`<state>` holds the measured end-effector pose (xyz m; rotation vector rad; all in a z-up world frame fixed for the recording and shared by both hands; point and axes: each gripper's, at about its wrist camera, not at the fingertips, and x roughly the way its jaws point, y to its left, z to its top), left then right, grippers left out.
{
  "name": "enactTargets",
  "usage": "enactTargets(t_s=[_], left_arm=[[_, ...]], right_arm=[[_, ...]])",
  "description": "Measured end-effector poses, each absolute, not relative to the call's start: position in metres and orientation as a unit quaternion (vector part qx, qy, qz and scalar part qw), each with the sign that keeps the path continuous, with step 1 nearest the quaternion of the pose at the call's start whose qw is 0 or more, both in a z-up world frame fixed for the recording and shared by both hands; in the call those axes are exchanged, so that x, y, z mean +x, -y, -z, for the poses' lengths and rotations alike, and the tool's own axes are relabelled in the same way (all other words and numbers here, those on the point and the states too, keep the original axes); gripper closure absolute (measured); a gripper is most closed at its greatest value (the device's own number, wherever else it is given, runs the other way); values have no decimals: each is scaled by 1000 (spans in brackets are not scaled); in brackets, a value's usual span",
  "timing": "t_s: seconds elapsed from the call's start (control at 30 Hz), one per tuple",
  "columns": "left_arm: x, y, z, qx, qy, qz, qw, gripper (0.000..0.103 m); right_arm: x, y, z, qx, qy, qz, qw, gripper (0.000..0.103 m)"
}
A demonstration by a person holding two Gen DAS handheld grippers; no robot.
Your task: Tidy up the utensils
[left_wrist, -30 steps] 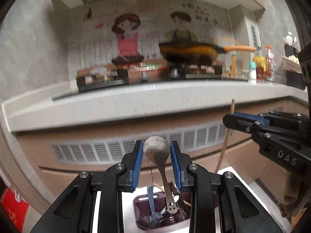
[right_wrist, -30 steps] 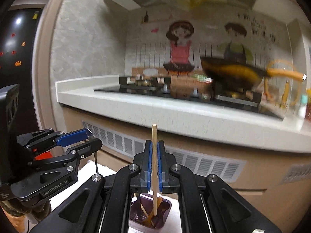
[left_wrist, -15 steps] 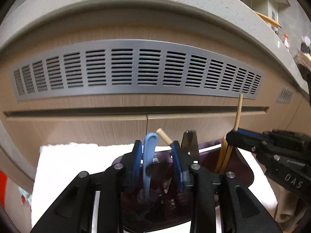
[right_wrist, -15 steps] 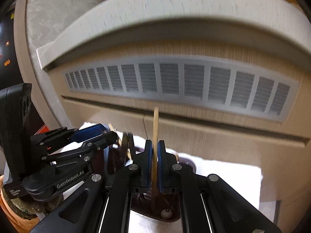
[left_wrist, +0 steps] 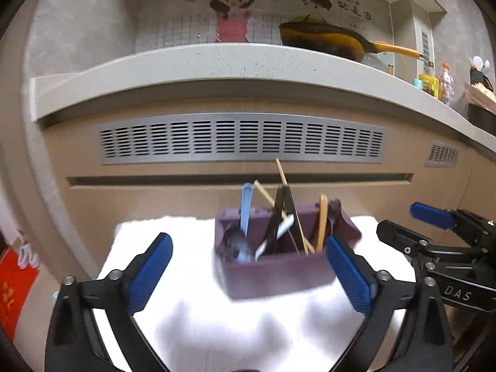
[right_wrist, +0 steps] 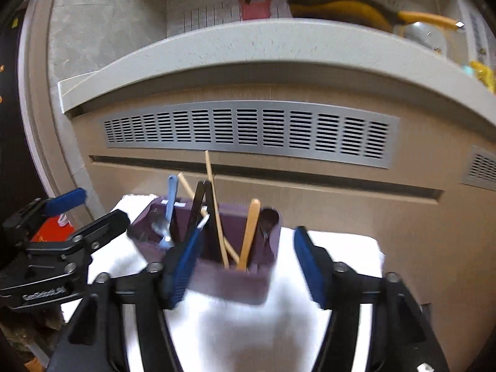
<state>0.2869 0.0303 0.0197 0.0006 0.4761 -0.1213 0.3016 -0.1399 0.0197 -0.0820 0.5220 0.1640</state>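
Observation:
A purple utensil holder (left_wrist: 276, 272) stands on a white cloth (left_wrist: 198, 319); it also shows in the right wrist view (right_wrist: 229, 282). In it stand a blue-handled spoon (left_wrist: 245, 207), wooden chopsticks (left_wrist: 282, 172), black utensils (left_wrist: 280, 214) and an orange-handled utensil (left_wrist: 322, 220). My left gripper (left_wrist: 248, 274) is open and empty, just in front of the holder. My right gripper (right_wrist: 245, 268) is open and empty, its jaws either side of the holder's near end. A wooden chopstick (right_wrist: 214, 192) leans in the holder.
A kitchen cabinet with a grey vent grille (left_wrist: 241, 138) rises right behind the cloth. A pale countertop (left_wrist: 217, 62) above it carries a yellow-handled pan (left_wrist: 334, 42) and bottles (left_wrist: 434, 80). A red mat (left_wrist: 12, 285) lies at the lower left.
Both grippers have opened and pulled back from the holder. The spoon held by the left and the chopstick held by the right now stand in the holder.

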Motion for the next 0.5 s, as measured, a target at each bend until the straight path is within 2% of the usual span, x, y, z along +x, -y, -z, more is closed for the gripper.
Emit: enactTargets(t_s=[0.23, 0.3, 0.5], left_arm=[[178, -32, -1, 3, -244, 24, 969, 0], [148, -30, 4, 5, -239, 14, 971, 0], [93, -18, 8, 17, -224, 11, 974, 0]], right_arm=[[206, 142, -10, -30, -248, -76, 965, 24], [173, 145, -6, -28, -239, -72, 968, 14], [114, 151, 6, -24, -223, -39, 974, 3]])
